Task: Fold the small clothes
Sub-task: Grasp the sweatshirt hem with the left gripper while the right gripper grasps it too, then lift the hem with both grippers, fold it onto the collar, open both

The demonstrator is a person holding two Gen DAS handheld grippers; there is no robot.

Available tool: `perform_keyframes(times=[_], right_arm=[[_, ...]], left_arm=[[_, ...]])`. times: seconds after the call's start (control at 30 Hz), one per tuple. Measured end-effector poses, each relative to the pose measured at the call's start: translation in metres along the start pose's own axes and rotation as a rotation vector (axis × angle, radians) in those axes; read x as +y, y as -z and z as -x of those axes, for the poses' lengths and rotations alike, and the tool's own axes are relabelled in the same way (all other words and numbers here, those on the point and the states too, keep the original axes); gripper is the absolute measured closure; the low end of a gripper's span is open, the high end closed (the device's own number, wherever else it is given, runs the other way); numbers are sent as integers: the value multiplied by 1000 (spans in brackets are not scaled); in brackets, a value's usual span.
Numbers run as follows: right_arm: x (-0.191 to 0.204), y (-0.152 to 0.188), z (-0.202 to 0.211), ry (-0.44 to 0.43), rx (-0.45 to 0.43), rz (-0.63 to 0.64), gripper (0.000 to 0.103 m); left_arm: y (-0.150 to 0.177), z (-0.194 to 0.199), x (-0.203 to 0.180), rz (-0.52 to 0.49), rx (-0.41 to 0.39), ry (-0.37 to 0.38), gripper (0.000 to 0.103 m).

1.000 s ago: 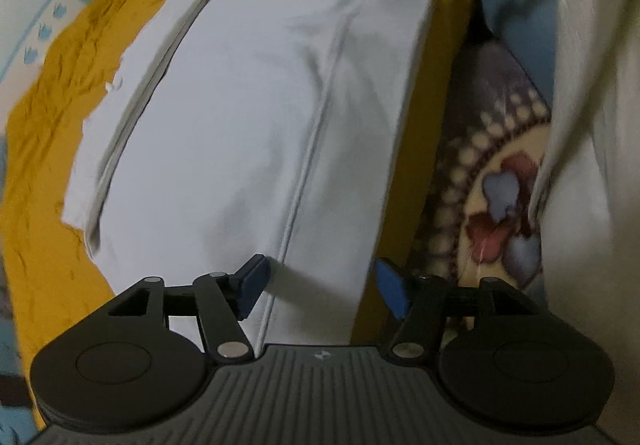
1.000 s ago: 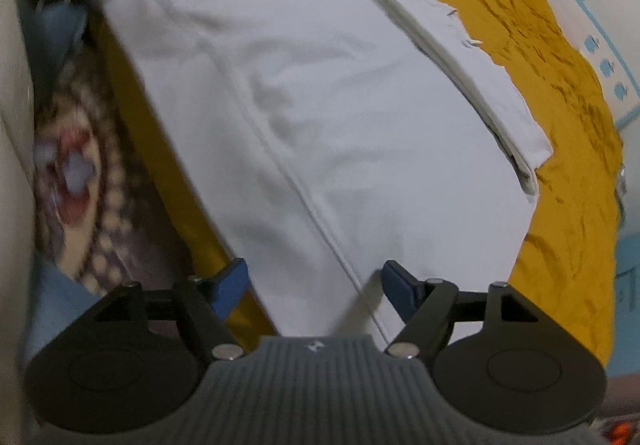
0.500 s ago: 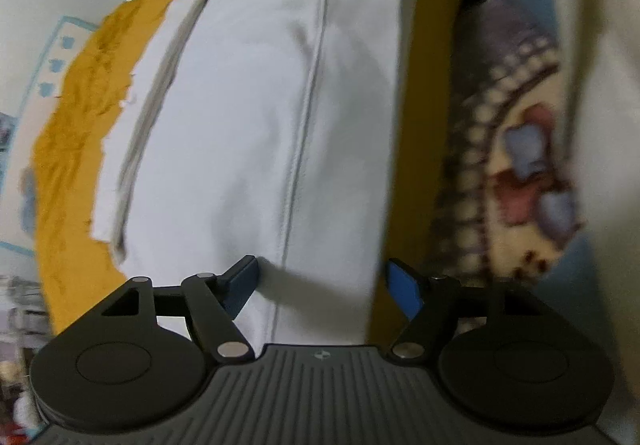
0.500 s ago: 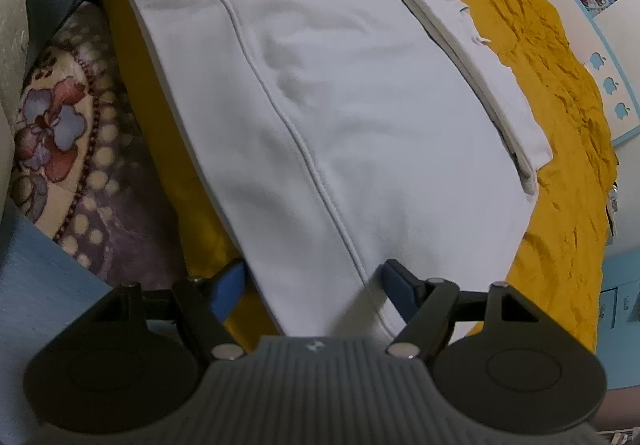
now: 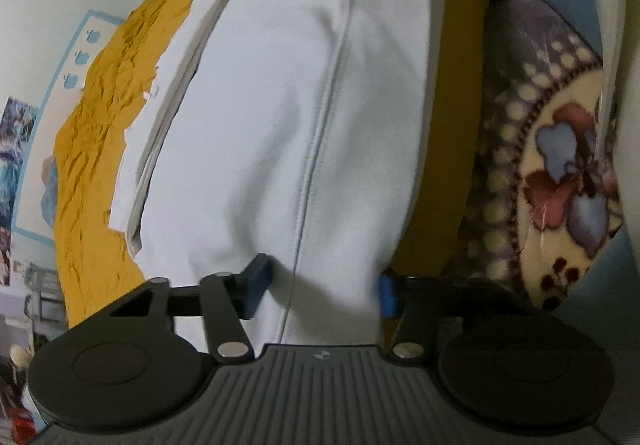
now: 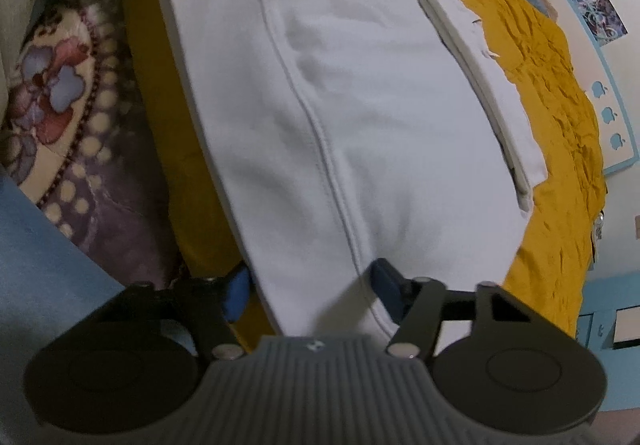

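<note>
Both grippers closing over a white garment's near edge

The white seamed cotton garment (image 5: 288, 117) lies flat on the mustard-yellow crinkled bedspread (image 5: 92, 149); left gripper (image 5: 320, 289) and right gripper (image 6: 308, 291) straddle its near hem, jaws closing around the fabric, pads not yet pressing.

- Dim, warm indoor light; soft shadows under the blue gripper pads (image 5: 256, 285) on the white cotton garment (image 5: 288, 117).
- Strong fisheye bending at the edges; slight motion blur.
</note>
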State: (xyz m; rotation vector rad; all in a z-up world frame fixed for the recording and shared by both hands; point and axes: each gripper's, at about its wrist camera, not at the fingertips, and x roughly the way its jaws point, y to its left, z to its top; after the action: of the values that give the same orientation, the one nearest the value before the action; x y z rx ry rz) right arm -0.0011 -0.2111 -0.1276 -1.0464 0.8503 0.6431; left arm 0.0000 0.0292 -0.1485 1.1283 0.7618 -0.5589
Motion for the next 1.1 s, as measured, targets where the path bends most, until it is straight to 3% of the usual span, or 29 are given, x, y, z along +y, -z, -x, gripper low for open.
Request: perform_keyframes(times=[0.03, 0.13, 0.17, 0.2, 0.33, 0.53, 0.87, 1.1], right_arm=[[-2, 0, 4, -2, -2, -9, 53], [-8, 0, 14, -7, -13, -47, 73], [-11, -1, 18, -16, -18, -60, 91], [-14, -2, 23, -26, -24, -78, 99], [-20, -2, 37, 5, -47, -100, 103], [-32, -13, 55, 128, -102, -151, 103], [-87, -32, 77, 281, -189, -359, 103], [-124, -49, 73, 364, -224, -433, 103]], left_arm=[[0, 3, 1, 6, 0, 5, 59], [-3, 17, 6, 40, -6, 4, 80], [-3, 21, 9, 57, -12, -5, 85], [-3, 25, 13, 77, -18, -13, 89], [-6, 39, 33, 181, -51, -34, 94], [-20, 47, 55, 247, -85, -127, 95], [-44, 54, 115, 487, -153, -270, 95], [-55, 47, 151, 572, -193, -342, 95]])
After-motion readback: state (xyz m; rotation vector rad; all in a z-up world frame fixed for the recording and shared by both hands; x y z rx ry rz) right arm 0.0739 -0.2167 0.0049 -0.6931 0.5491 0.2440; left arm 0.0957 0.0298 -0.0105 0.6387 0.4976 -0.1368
